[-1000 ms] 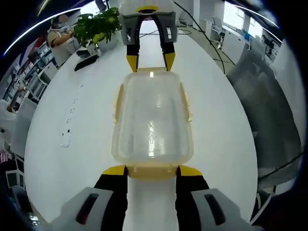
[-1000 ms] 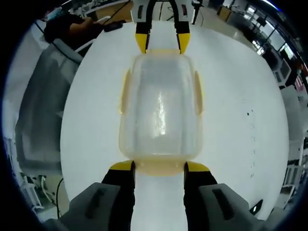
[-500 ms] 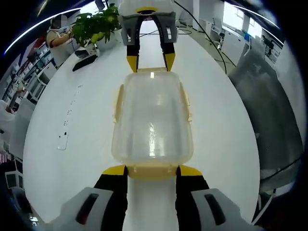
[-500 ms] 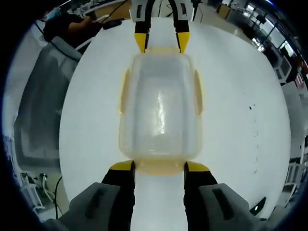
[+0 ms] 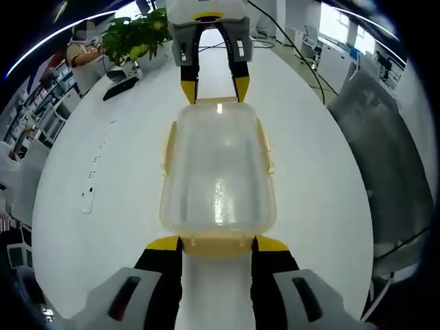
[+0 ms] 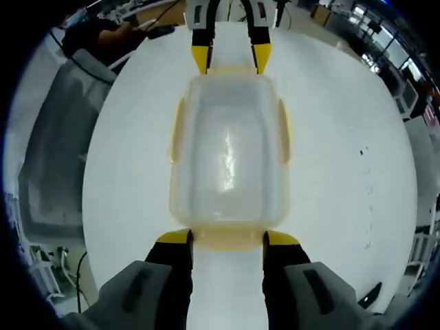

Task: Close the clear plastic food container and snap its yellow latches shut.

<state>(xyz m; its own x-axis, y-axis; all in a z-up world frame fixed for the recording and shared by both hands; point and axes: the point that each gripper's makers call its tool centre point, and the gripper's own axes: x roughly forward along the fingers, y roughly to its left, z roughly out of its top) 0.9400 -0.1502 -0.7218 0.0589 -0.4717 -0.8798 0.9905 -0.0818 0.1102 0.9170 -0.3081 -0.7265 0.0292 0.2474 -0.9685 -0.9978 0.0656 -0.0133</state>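
Lidded clear container (image 5: 218, 172) on the white bench (image 5: 103, 172)
Left gripper (image 5: 216, 244) and right gripper (image 6: 227, 238) face its opposite ends, fingers apart beside the yellow end latches; no readable writing.

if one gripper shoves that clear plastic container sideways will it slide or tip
Probably slide: the clear rectangular plastic container sits low and flat on the smooth white table. It looks empty, so likely light. With the left hand-held gripper and right hand-held gripper at opposite ends, it may pivot instead.
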